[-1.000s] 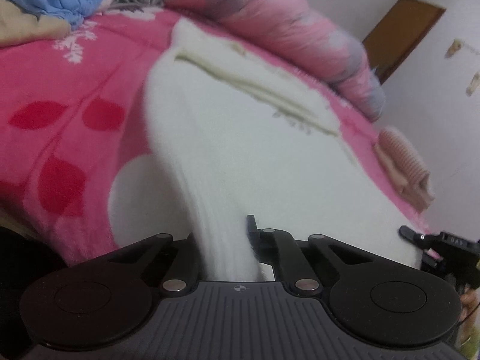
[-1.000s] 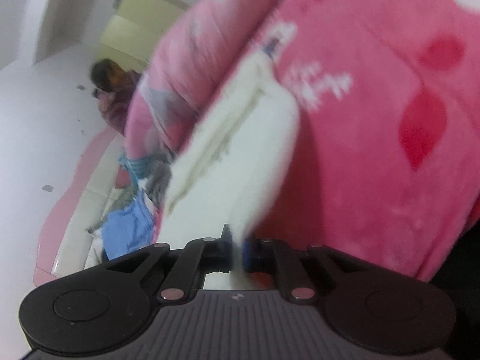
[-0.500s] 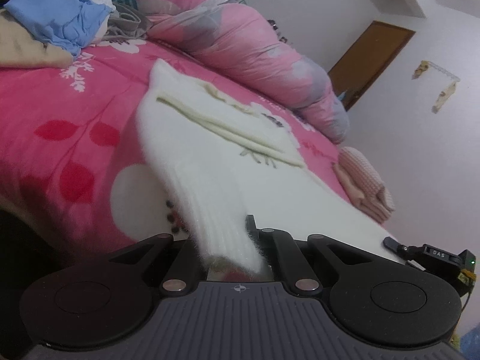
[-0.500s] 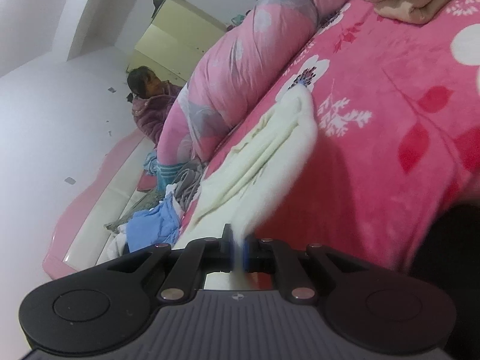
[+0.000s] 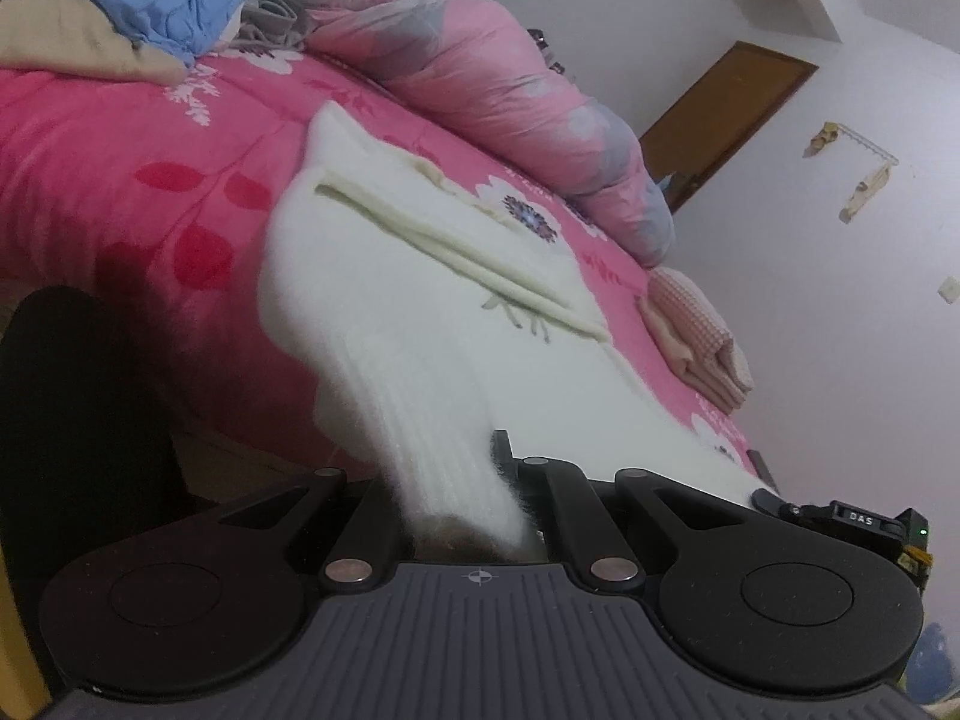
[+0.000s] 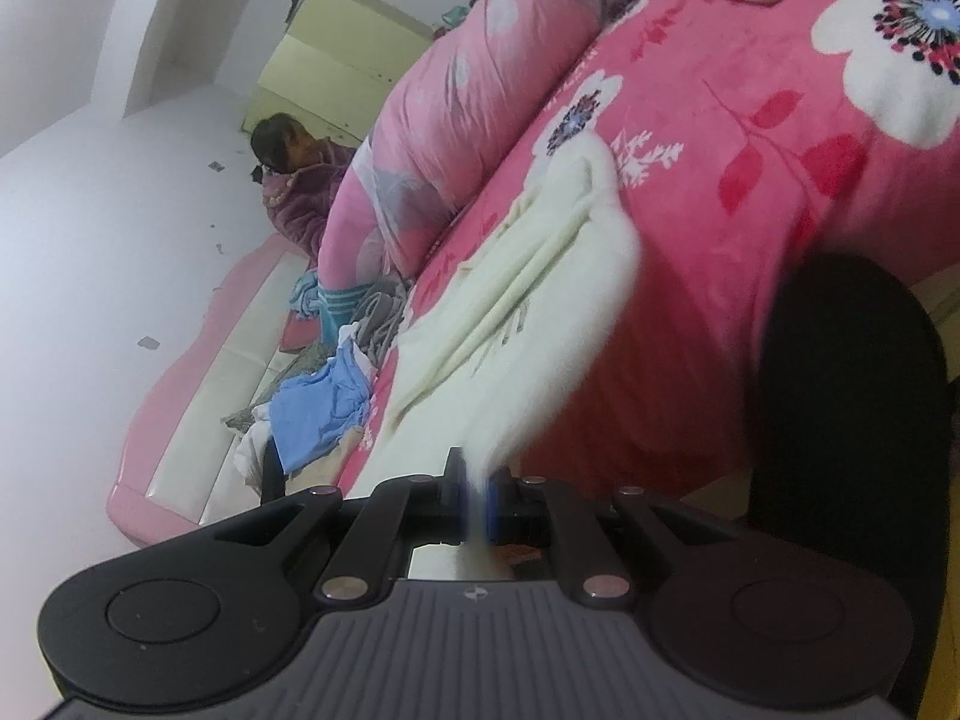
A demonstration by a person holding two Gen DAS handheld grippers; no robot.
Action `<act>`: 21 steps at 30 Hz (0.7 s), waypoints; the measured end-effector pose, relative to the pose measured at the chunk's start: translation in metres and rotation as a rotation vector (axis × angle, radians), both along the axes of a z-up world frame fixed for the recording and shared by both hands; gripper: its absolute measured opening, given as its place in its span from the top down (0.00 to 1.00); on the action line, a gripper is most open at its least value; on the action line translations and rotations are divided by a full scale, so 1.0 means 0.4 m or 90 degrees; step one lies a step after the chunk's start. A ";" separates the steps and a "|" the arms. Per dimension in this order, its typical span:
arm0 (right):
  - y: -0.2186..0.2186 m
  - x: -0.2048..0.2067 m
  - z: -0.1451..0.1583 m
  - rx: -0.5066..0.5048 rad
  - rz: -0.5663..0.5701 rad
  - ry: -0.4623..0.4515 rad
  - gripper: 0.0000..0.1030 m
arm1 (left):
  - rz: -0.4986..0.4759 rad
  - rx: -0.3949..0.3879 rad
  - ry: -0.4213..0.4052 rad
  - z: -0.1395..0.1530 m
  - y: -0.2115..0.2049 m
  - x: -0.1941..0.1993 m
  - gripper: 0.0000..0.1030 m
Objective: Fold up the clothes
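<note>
So the left gripper (image 5: 480,480) and right gripper (image 6: 477,504) each pinch the white sweater (image 5: 420,276), unfolded near the bed (image 5: 90,138) edge.

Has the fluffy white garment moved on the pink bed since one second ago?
Yes. In the left wrist view, the fluffy white garment has been dragged toward the near bed edge, uncovering the flower print on the pink floral blanket beside the rolled quilt.

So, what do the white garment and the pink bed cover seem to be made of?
White garment: probably a fuzzy knit, matte; its edges show fine loose hairs and its hem looks ribbed. Pink bed cover: likely plush fleece, with a soft, slightly shiny nap and a printed flower pattern.
</note>
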State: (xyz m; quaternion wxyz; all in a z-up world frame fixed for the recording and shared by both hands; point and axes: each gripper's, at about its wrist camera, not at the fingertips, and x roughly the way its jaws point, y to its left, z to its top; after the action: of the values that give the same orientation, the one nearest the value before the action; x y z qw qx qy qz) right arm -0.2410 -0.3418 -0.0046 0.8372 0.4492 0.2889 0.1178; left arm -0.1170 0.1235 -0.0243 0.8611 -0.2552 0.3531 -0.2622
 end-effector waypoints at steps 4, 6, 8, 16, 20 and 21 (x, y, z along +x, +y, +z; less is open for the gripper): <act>0.003 0.072 0.020 -0.006 0.015 -0.015 0.94 | -0.010 -0.010 -0.014 0.020 -0.012 0.067 0.98; 0.005 0.112 0.035 -0.009 0.020 -0.026 0.94 | -0.009 -0.018 -0.027 0.033 -0.015 0.109 0.98; 0.004 0.158 0.052 -0.011 0.022 -0.039 0.94 | -0.002 -0.028 -0.039 0.044 -0.015 0.154 0.98; -0.048 0.403 0.105 0.006 0.000 -0.090 0.94 | 0.041 -0.039 -0.084 0.077 -0.032 0.382 0.98; -0.079 0.541 0.098 0.027 -0.017 -0.091 0.94 | 0.053 -0.029 -0.081 0.081 -0.060 0.526 0.98; -0.084 0.576 0.092 0.031 -0.019 -0.089 0.94 | 0.054 -0.025 -0.081 0.084 -0.070 0.564 0.98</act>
State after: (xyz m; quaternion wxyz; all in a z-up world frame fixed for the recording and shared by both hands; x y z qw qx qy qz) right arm -0.0107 -0.3754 0.0323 0.8457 0.4647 0.2199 0.1431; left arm 0.1087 0.0956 0.0092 0.8871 -0.2694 0.2811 -0.2477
